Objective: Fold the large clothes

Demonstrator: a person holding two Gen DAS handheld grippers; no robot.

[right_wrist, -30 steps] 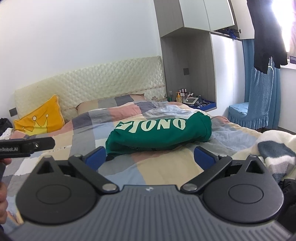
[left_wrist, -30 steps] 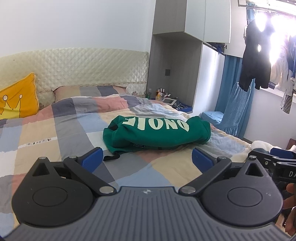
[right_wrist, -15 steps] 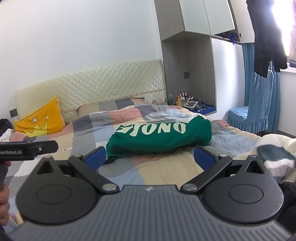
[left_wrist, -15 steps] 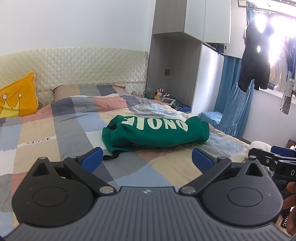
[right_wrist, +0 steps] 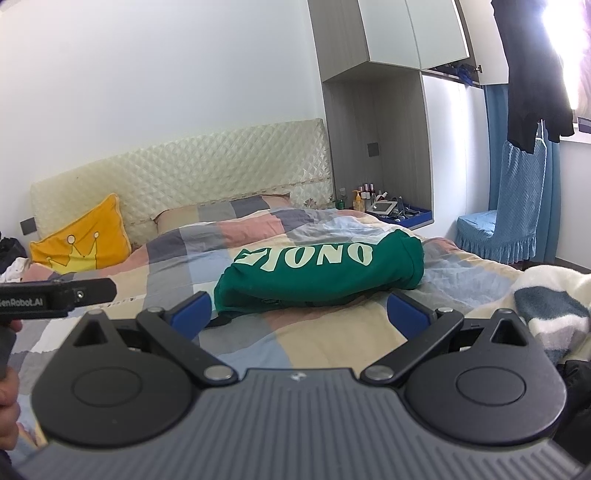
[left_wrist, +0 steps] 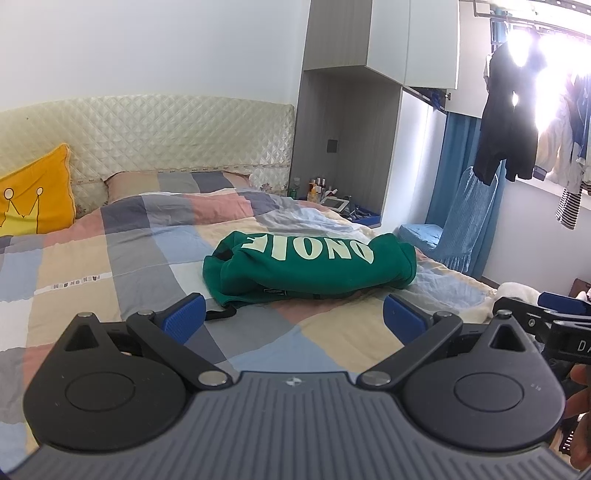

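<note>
Left gripper (left_wrist: 291,317): hanging with jaws spread wide, gripping nothing.
Right gripper (right_wrist: 301,315): likewise gaping and empty, beside the left.
Green sweatshirt (left_wrist: 310,266): lying ahead of both grippers, apart from them, bundled compactly on the bed (left_wrist: 110,266).
Change: both grippers are drifting slightly back over the last second; the sweatshirt is lying unmoved.
Meaning: folding is apparently finishing, and the grippers are withdrawing.

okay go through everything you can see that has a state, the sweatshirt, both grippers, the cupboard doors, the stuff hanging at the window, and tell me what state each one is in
green sweatshirt: folded, lying on the bed, lettering up.
left gripper: open, empty, short of the sweatshirt.
right gripper: open, empty.
upper cabinet doors: closed.
black garment: hanging by the window.
yellow crown pillow: propped against the headboard.
</note>
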